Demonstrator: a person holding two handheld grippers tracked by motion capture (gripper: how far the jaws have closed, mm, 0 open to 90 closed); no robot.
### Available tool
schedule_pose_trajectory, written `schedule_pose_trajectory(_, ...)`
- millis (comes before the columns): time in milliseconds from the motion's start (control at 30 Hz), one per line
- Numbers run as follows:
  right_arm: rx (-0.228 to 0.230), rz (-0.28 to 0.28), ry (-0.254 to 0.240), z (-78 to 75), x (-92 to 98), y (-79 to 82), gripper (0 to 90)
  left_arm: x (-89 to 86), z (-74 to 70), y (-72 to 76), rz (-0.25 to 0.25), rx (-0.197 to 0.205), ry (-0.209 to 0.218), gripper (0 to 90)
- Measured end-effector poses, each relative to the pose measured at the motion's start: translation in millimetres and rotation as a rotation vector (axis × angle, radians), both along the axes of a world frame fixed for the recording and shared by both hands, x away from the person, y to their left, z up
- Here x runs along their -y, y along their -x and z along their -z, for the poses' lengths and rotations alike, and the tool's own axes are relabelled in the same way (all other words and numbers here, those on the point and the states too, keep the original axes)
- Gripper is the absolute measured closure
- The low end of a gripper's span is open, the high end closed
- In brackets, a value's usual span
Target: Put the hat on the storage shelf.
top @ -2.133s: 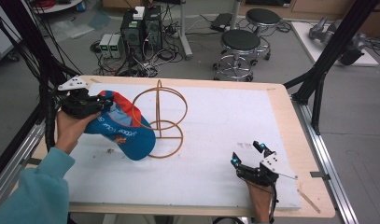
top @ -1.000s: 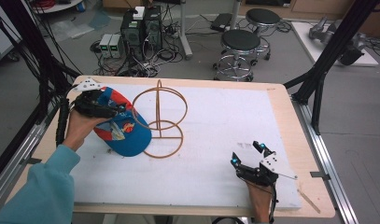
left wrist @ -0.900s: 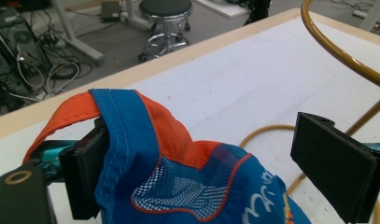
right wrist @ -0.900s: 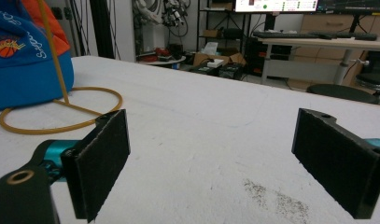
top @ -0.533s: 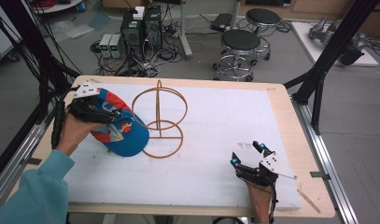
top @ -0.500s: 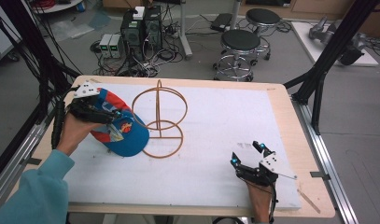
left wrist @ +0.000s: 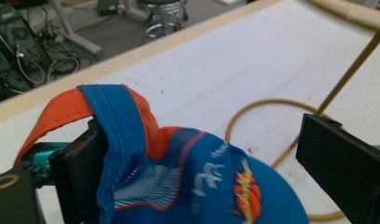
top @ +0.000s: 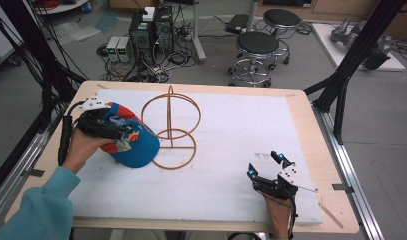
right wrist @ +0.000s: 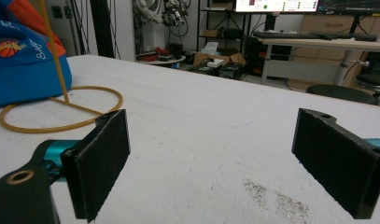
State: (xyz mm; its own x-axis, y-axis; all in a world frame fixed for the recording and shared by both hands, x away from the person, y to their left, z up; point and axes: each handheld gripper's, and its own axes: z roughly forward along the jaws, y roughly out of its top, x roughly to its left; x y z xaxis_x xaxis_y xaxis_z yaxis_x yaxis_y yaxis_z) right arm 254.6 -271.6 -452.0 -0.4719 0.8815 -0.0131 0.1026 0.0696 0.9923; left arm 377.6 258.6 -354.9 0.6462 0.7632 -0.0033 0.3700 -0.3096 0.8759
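At 9 o'clock on the table: left gripper [top: 122, 131] carrying a blue-and-orange cap [top: 133, 142] next to the wire stand [top: 170, 126].

Jaws are standing wide apart in the left gripper view, cap fabric [left wrist: 187, 186] hanging over one jaw, so it's hooked, not pinched. Cap's looking light, soft and floppy, prob. sagging if held by the crown; the stiffer brim or the band edge is the better grab pt. Right gripper [top: 268, 172] is sitting at 5 o'clock, jaws spread, holding nothing, well apart from the stand.
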Motion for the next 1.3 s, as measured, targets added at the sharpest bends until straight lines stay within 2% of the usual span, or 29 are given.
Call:
schedule_pose_trajectory(33,0.0,0.0,0.0,0.0,0.0,0.0,10.3,0.0,0.0,0.0,0.0,0.0,0.0,8.2)
schedule_pose_trajectory(67,0.0,0.0,0.001,0.0,-0.1,0.2,10.3,0.3,9.5,-0.3,0.002,-0.011,-0.003,8.2)
schedule_pose_trajectory(100,0.001,0.001,-0.001,0.1,-0.3,0.2,10.3,0.3,9.5,-0.3,0.002,-0.011,-0.003,8.2)
schedule_pose_trajectory(133,0.004,0.0,0.003,0.0,0.2,-0.1,10.3,0.9,17.5,-1.0,-0.001,-0.018,-0.012,8.2)
schedule_pose_trajectory(167,0.004,0.001,0.001,0.0,0.1,0.1,10.3,0.9,17.5,-1.0,-0.001,-0.018,-0.012,8.2)
schedule_pose_trajectory(200,0.004,0.0,0.002,0.1,0.2,0.0,10.3,0.8,24.1,-1.6,-0.002,-0.021,-0.016,8.2)
schedule_pose_trajectory(433,0.003,0.0,0.002,0.1,0.2,0.0,10.3,2.2,35.2,-2.3,0.004,-0.025,-0.019,8.2)
schedule_pose_trajectory(533,0.005,0.001,0.003,0.1,0.1,0.0,10.3,4.1,43.3,-2.3,-0.002,-0.023,-0.008,8.2)
schedule_pose_trajectory(667,0.005,0.0,0.002,0.1,0.0,0.1,10.3,1.4,53.2,-1.8,-0.017,-0.017,-0.019,8.2)
schedule_pose_trajectory(767,0.006,0.001,0.003,0.1,0.0,0.0,10.3,0.2,53.4,-2.3,-0.025,-0.01,-0.013,8.2)
schedule_pose_trajectory(800,0.003,0.004,0.001,0.2,-0.3,0.2,10.3,-1.4,52.8,-3.1,-0.026,0.01,-0.014,8.2)
schedule_pose_trajectory(900,0.0,0.002,0.0,0.0,0.1,-0.2,10.3,-4.0,53.3,-4.7,-0.036,0.027,-0.006,8.2)
schedule_pose_trajectory(967,0.002,0.004,-0.003,0.0,0.2,-0.4,10.3,-8.5,53.1,-6.8,-0.053,0.039,0.01,8.2)
schedule_pose_trajectory(1000,-0.002,0.002,0.0,0.0,0.0,-0.5,10.3,-12.6,51.0,-7.2,-0.076,0.062,0.033,8.2)
schedule_pose_trajectory(1033,-0.002,0.002,0.0,0.0,0.0,-0.5,10.3,-12.6,51.0,-7.2,-0.076,0.062,0.033,8.2)
schedule_pose_trajectory(1067,-0.003,0.001,0.005,-0.2,-0.3,-0.9,10.3,-15.5,47.5,-5.7,-0.082,0.082,0.039,8.2)
schedule_pose_trajectory(1300,-0.003,0.004,0.013,-0.3,-0.8,-1.2,10.3,-23.6,38.4,0.1,-0.083,0.099,0.036,8.2)
